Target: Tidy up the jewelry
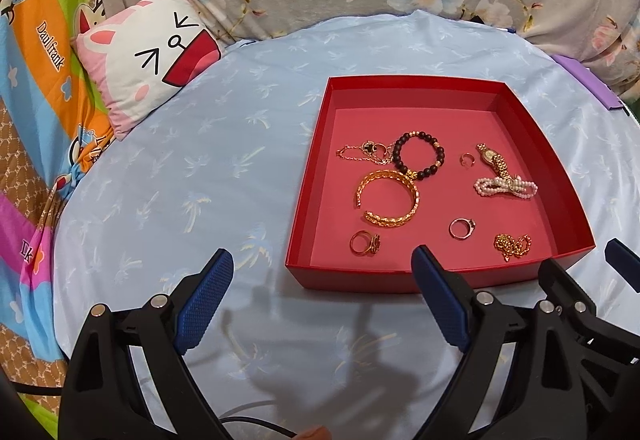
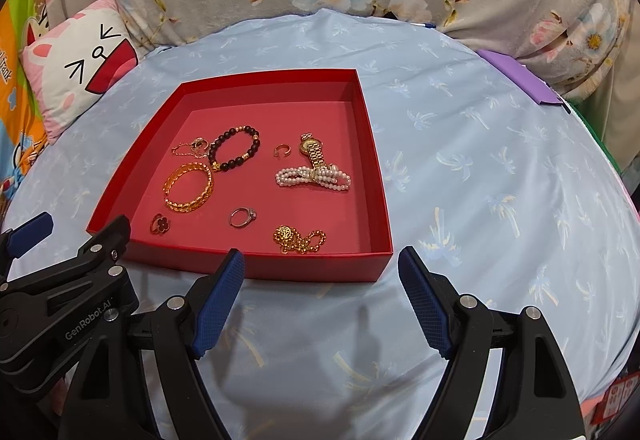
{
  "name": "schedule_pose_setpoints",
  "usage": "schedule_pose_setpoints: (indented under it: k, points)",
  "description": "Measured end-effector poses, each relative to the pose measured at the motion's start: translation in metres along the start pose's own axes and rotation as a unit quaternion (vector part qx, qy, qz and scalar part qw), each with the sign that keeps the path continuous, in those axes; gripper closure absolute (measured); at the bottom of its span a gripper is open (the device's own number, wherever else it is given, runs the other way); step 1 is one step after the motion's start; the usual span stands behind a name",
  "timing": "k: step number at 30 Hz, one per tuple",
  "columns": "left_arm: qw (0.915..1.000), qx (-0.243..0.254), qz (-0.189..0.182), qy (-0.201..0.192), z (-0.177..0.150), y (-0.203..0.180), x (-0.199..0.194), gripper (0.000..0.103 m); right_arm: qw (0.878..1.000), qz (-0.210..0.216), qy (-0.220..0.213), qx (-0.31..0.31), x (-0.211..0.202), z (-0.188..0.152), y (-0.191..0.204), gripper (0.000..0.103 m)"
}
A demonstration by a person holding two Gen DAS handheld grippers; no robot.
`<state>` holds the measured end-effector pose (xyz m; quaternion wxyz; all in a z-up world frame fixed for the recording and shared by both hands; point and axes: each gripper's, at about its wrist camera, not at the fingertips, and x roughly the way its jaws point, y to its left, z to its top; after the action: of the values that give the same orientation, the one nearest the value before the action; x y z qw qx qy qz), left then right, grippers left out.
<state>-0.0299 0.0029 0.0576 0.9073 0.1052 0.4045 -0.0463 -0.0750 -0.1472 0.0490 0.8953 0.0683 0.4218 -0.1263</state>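
A shallow red cardboard tray (image 1: 568, 176) with a matte pink floor sits right of centre in the left wrist view, on a smooth pale blue cloth (image 1: 208, 144) printed with palm trees. Inside lie a woven gold bangle (image 1: 387, 198), a dark round-beaded bracelet (image 1: 418, 158), a gold link watch (image 1: 494, 159), a looped pearl strand (image 1: 505, 189), a thin silver ring (image 1: 461, 228) and a heap of gold chain (image 1: 512, 246). The left gripper (image 1: 324, 268) hovers low in the frame, its blue knurled pads spread wide and empty. The right gripper (image 2: 322, 266) is likewise spread before the tray's near wall. A soft cat-face cushion (image 1: 148, 60) rests at upper left.
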Motion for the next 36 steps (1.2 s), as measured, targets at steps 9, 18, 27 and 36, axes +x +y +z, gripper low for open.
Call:
schedule_pose_setpoints:
  k: [9,18,27,36]
  points:
    - [1.0,-0.001,0.004,0.005,-0.0021,0.0018,0.0,0.015,1.0,0.0,0.0,0.001,-0.0002,-0.0002,0.0005,0.025]
    - [1.0,0.0,0.005,0.002,-0.0028,0.0013,-0.0019,0.015,1.0,0.0,-0.002,0.002,-0.0016,-0.0017,0.0014,0.025]
    - [0.9999,-0.006,-0.005,0.009,-0.0033,0.0003,-0.0035,0.015,1.0,-0.002,-0.003,0.002,-0.0031,-0.0023,0.0017,0.025]
    - [1.0,0.002,0.003,0.005,-0.0047,-0.0049,-0.003,0.015,1.0,-0.001,-0.002,0.004,-0.0072,-0.0056,0.0013,0.025]
